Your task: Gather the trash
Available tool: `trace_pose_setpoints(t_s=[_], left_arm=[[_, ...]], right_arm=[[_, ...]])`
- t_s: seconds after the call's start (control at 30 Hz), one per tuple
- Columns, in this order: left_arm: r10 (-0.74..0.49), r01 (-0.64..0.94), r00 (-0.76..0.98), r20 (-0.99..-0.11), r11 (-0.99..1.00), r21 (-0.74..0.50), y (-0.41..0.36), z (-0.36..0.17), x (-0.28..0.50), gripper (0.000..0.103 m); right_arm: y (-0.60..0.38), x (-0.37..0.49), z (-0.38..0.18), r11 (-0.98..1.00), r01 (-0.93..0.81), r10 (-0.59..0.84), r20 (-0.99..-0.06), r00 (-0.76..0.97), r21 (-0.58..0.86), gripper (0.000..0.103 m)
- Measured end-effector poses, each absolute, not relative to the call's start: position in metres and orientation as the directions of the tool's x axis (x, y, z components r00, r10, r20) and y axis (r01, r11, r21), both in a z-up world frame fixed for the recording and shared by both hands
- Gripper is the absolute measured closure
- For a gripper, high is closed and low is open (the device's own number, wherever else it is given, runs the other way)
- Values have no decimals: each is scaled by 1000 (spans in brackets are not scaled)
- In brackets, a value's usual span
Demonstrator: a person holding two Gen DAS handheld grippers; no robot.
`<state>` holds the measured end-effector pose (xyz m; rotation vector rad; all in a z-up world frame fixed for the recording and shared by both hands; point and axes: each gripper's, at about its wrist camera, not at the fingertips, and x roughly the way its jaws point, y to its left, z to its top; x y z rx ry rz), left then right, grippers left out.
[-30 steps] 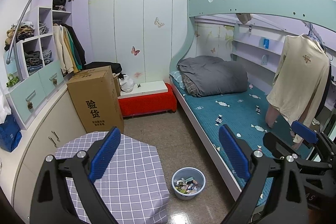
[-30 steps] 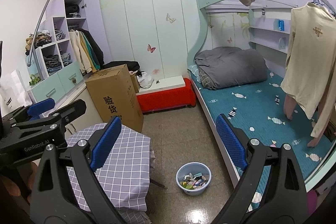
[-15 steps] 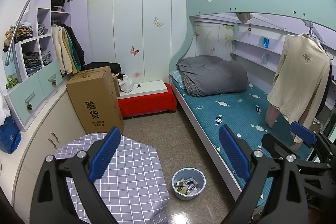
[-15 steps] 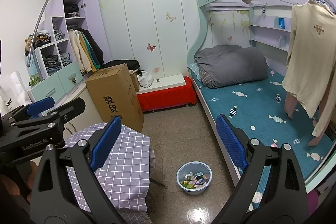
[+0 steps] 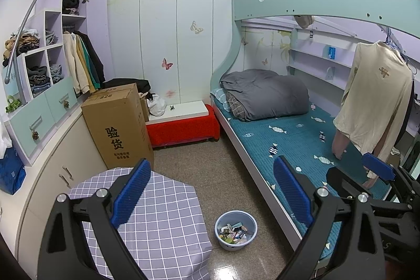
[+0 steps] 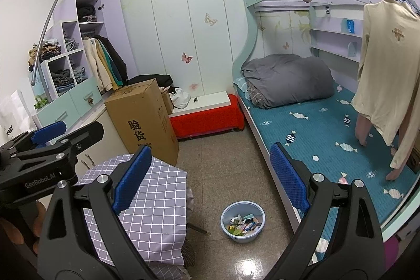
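Only right view shows chair leg under table; bin w/ trash lies on floor between the spread, empty jaws of both grippers

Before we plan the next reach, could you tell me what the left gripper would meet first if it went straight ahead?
Nothing lies near the left gripper, its jaws open and empty. Its line crosses bare floor, probably first reaching the red bench; depth is unclear.
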<state>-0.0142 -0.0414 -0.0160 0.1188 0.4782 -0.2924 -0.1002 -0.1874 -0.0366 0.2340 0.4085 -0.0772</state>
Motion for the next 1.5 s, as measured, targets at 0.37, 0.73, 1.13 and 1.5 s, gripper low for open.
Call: trace_pose_setpoints(t_s=[0.37,0.73,1.13,1.5], left_arm=[[-249,305,847,-470,951,45,-43,-16,-13,10],[-250,305,846,-471,951,43,-44,-15,-13,10],[-250,305,845,-473,951,43,-46,-15,-12,10],[-250,306,843,-476,951,41,-49,-19,-12,10]], right_arm=[[-189,-99,-37,970,123,-28,-403,915,212,13],[-192,-97,-38,968,126,-28,-406,914,217,13],[-190,-93,-40,966,135,-33,-410,912,222,13],[-190,-92,-43,964,137,-31,-415,909,228,13]])
